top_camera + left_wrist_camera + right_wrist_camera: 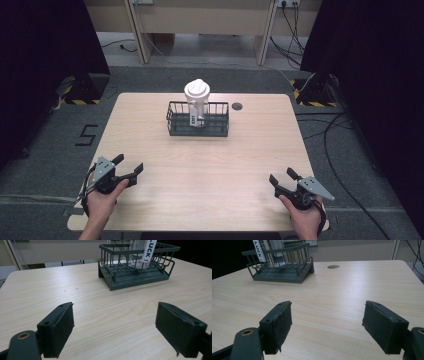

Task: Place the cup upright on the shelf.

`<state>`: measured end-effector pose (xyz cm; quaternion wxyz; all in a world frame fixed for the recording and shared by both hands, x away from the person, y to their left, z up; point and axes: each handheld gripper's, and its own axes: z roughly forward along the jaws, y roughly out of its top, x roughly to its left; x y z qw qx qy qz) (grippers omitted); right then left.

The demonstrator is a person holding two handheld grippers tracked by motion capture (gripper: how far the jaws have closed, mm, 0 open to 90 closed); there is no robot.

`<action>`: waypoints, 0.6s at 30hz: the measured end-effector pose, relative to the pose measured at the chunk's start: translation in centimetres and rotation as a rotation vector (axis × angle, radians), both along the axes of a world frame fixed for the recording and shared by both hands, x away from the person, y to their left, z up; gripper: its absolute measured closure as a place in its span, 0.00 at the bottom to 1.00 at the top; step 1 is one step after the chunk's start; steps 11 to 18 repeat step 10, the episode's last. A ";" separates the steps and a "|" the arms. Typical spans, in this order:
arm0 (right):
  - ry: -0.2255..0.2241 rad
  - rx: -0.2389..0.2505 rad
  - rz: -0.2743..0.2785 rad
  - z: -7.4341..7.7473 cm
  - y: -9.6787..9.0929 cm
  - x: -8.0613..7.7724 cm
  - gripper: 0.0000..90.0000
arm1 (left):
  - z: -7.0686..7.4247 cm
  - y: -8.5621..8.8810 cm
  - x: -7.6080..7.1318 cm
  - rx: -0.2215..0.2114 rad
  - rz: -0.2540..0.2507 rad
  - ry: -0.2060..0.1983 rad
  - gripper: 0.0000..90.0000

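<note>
Item one: a light wood-grain rectangular tabletop (pixel 200 170), carrying a dark grey wire basket (pixel 198 120) that is sitting near the middle of the far edge. A white lidded plastic cup (pixel 197 95) is standing upright inside the basket, toward its left half, its lid rising above the wire rim; a white label with dark lettering is showing on its side. A small dark round hole (pixel 237 106) is lying in the tabletop just right of the basket, near the far edge.

Item two: the left gripper (pixel 129 171), held in a person's left hand (pixel 102 199) at the near left corner of the tabletop. Its jaws are standing wide apart, gripping nothing. In the left gripper view the wire basket (pixel 136 265) is sitting well ahead and to the right, apart from the jaws.

Item three: the right gripper (pixel 283 176), held in the right hand (pixel 306 214) at the near right corner. Its jaws are likewise spread and empty. In the right gripper view the basket (pixel 280 263) is lying well ahead to the left.
</note>
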<state>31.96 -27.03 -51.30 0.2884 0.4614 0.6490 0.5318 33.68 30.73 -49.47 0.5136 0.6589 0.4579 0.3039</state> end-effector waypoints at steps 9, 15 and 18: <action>0.001 -0.004 -0.002 0.0 0.0 0.0 0.26 | -0.4 0.3 -0.7 -0.005 0.010 -0.009 0.16; 0.003 -0.002 -0.004 0.0 0.0 0.0 0.26 | -0.5 0.4 -0.7 -0.007 0.012 -0.008 0.16; 0.003 -0.002 -0.004 0.0 0.0 0.0 0.26 | -0.5 0.4 -0.7 -0.007 0.012 -0.008 0.16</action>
